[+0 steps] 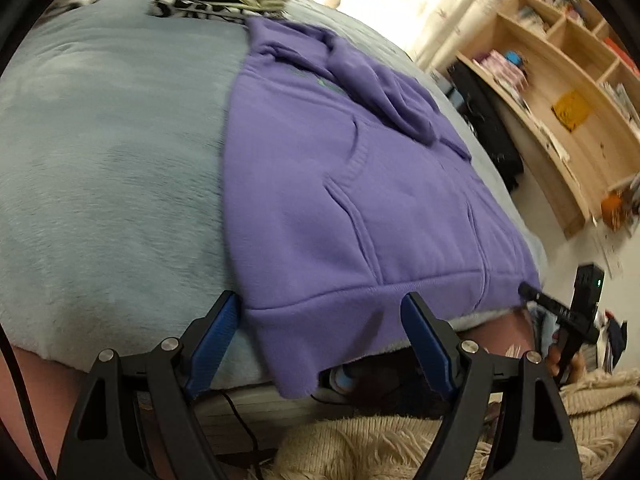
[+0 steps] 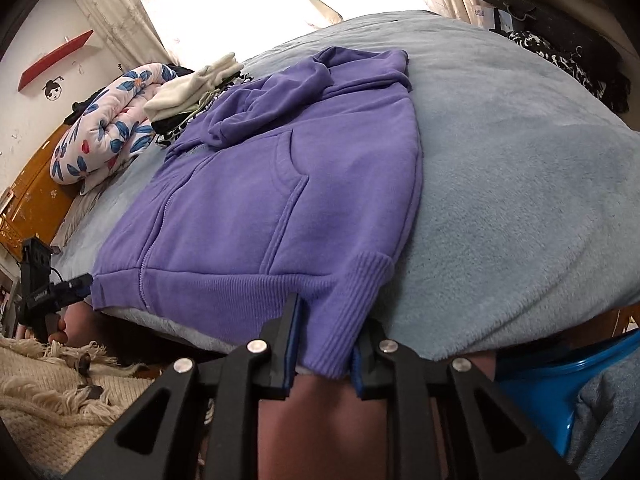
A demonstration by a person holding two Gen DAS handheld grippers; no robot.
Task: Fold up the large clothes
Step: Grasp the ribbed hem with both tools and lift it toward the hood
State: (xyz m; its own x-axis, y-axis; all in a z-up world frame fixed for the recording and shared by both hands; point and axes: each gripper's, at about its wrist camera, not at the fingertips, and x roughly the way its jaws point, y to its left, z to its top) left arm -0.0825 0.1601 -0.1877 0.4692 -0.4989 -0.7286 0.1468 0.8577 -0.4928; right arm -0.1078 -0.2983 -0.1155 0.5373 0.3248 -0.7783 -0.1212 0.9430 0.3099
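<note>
A purple zip hoodie (image 1: 360, 168) lies front up on the grey-blue blanket (image 1: 100, 160), sleeves folded over its chest, hem at the near bed edge. My left gripper (image 1: 320, 312) stands open around the hem's left corner, which hangs over the edge; the blue pads (image 1: 218, 332) do not press on the cloth. In the right wrist view the hoodie (image 2: 280, 168) fills the middle. My right gripper (image 2: 332, 322) is shut on the ribbed right corner of the hem. Each gripper also shows small in the other's view: the right gripper (image 1: 530, 293) and the left gripper (image 2: 82, 282).
A stack of folded clothes (image 2: 192, 84) and a rolled floral quilt (image 2: 112, 120) lie at the bed's far side. A wooden shelf unit (image 1: 560, 92) stands right of the bed. A shaggy cream rug (image 1: 360, 448) covers the floor below. A blue plastic item (image 2: 560, 392) sits at lower right.
</note>
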